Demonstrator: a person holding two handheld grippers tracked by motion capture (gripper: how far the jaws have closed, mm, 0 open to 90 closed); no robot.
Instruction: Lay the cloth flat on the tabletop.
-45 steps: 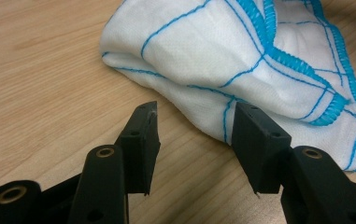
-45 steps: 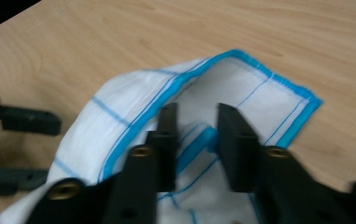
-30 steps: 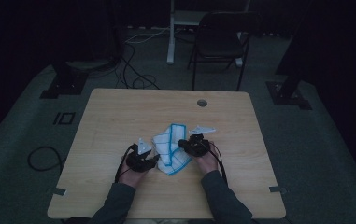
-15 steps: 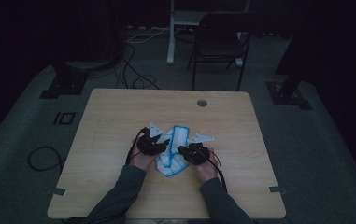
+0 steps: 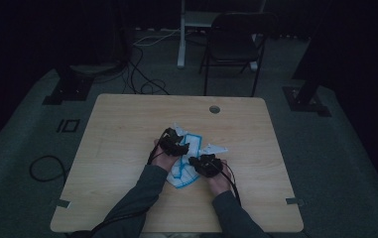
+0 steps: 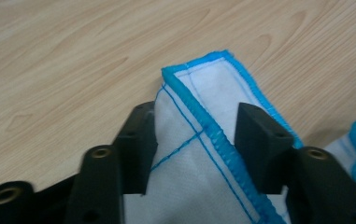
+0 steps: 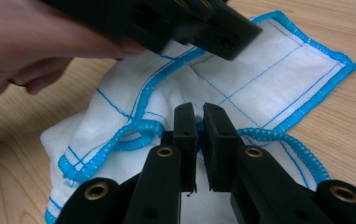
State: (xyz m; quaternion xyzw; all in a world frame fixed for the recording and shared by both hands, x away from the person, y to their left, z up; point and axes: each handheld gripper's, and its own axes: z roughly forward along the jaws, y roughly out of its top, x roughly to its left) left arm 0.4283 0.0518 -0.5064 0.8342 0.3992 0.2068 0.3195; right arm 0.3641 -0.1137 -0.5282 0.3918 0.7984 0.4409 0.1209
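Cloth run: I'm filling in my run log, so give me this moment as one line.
work: folding cloth on table | left gripper: open around a cloth fold, jaws just closing | right gripper: shut on cloth edge

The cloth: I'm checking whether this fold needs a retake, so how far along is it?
Partly done: the white cloth with blue edging lies bunched on the table, one corner already turned over. In hand: the right claw is shut on the cloth's edge, and the left claw straddles a folded corner, its jaws just closing but not yet pressing. Left: flattening it into a neat fold.
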